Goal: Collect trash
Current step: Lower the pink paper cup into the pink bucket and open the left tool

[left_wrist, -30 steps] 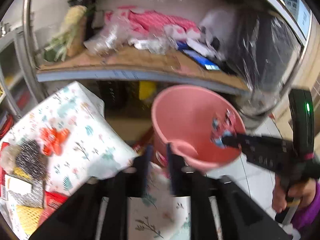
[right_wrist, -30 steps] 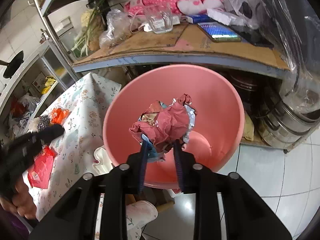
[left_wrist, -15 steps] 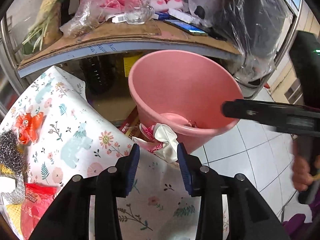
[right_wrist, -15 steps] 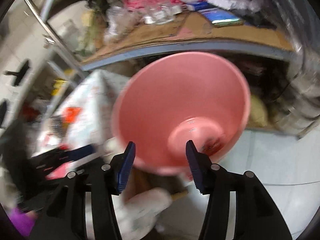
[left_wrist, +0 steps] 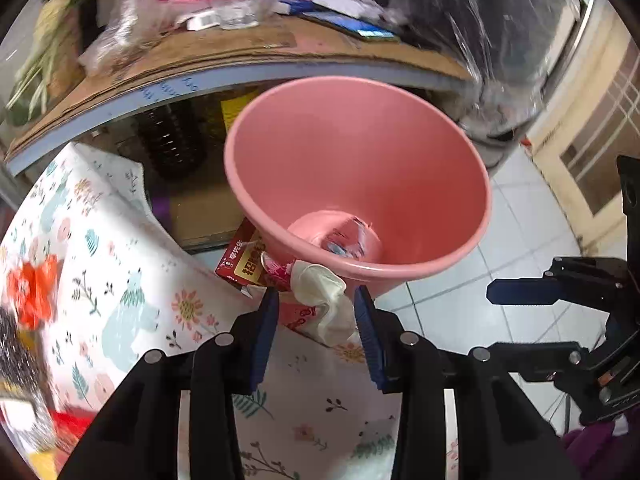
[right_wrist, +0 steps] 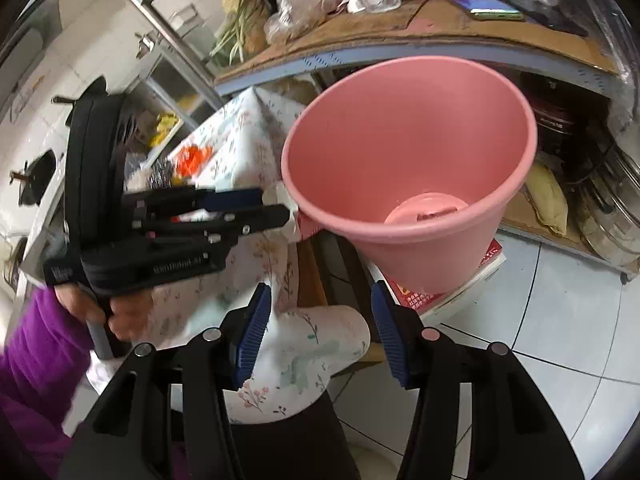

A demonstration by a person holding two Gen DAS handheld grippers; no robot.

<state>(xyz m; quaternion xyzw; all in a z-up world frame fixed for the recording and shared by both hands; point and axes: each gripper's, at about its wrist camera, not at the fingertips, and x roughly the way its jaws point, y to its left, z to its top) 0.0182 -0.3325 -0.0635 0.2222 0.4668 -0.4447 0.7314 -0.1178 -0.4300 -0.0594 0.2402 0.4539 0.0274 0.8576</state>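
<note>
Left wrist view, going left to right: floral tablecloth (left_wrist: 120, 264) with an orange scrap (left_wrist: 34, 290) sitting on it, then the left gripper (left_wrist: 316, 320) with its blue pads apart on either side of a crumpled white wrapper (left_wrist: 326, 304). Can't tell if the pads actually touch it, looks like a gap on both sides. The wrapper lies at the table edge right up against the pink bucket (left_wrist: 400, 152), long axis running from the bucket rim down toward the camera, mixed in with a reddish printed packet (left_wrist: 300, 314). The bucket stands upright with its mouth facing up, and there's a crushed pink and silver wad (left_wrist: 346, 238) at the bottom. Far right is the right gripper (left_wrist: 516, 292), jaws apart with nothing in them. Right wrist view shows the person's hand (right_wrist: 116, 314) and purple sleeve (right_wrist: 36, 356) holding the left tool, whose tips reach to the bucket's rim.
</note>
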